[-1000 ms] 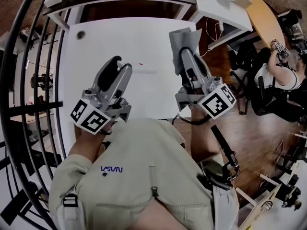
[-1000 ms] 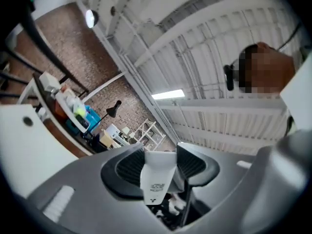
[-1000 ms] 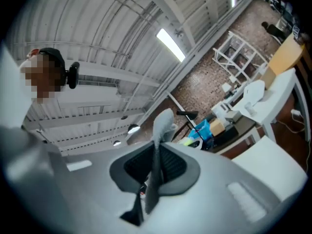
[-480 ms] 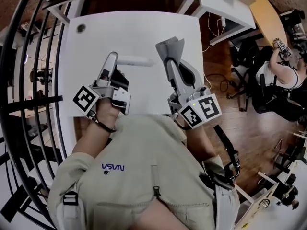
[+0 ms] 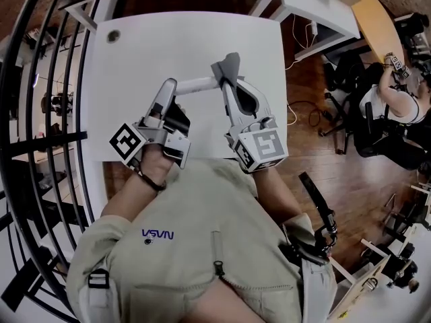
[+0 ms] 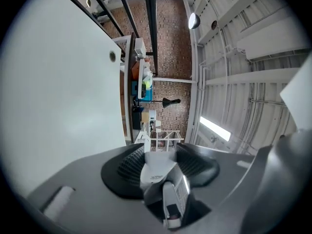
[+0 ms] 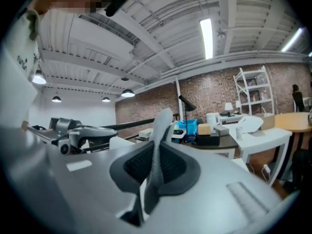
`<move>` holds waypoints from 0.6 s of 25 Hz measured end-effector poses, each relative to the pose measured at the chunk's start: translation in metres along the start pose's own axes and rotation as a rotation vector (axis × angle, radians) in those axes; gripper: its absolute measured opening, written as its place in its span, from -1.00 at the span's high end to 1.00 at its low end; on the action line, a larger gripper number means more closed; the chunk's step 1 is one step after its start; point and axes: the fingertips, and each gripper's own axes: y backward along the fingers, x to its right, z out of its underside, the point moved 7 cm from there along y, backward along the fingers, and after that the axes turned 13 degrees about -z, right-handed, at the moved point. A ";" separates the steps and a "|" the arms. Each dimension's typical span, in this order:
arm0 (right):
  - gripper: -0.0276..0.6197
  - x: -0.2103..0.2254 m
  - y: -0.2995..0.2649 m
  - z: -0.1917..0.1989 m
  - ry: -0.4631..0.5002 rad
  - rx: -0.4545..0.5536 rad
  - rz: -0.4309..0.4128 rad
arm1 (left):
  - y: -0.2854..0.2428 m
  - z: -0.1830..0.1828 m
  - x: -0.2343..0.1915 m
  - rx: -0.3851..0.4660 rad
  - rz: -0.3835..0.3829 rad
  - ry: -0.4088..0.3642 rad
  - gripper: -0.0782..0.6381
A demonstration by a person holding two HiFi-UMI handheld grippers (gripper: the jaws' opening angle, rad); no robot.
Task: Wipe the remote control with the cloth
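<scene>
My left gripper is shut on a white remote control, which sticks out crosswise to the right above the white table. In the left gripper view the remote sits between the black pads of my left gripper, button side partly showing. My right gripper is shut on a grey cloth, whose free end stands up past the fingertips. The cloth meets the remote's right end. In the right gripper view the cloth runs as a thin strip between the pads of my right gripper.
A round cable hole is at the table's far left corner. A black railing runs along the left. Another white desk stands at the back right. A person sits at the right on the wooden floor.
Both grippers have come down towards the table and rolled. The remote has turned crosswise, and the cloth has moved left until it meets the remote's right end.
</scene>
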 end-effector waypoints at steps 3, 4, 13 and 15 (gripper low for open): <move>0.86 0.007 -0.008 0.001 0.007 -0.002 0.021 | -0.002 0.004 -0.002 -0.044 0.001 -0.024 0.17; 0.86 0.009 -0.011 0.000 0.007 -0.001 0.026 | -0.003 0.005 -0.002 -0.061 0.002 -0.035 0.17; 0.86 0.020 -0.020 0.002 0.011 -0.008 0.026 | -0.006 0.028 -0.004 -0.194 -0.012 -0.103 0.18; 0.86 0.014 -0.020 0.003 0.013 -0.012 0.005 | -0.006 0.026 -0.006 -0.180 -0.020 -0.090 0.18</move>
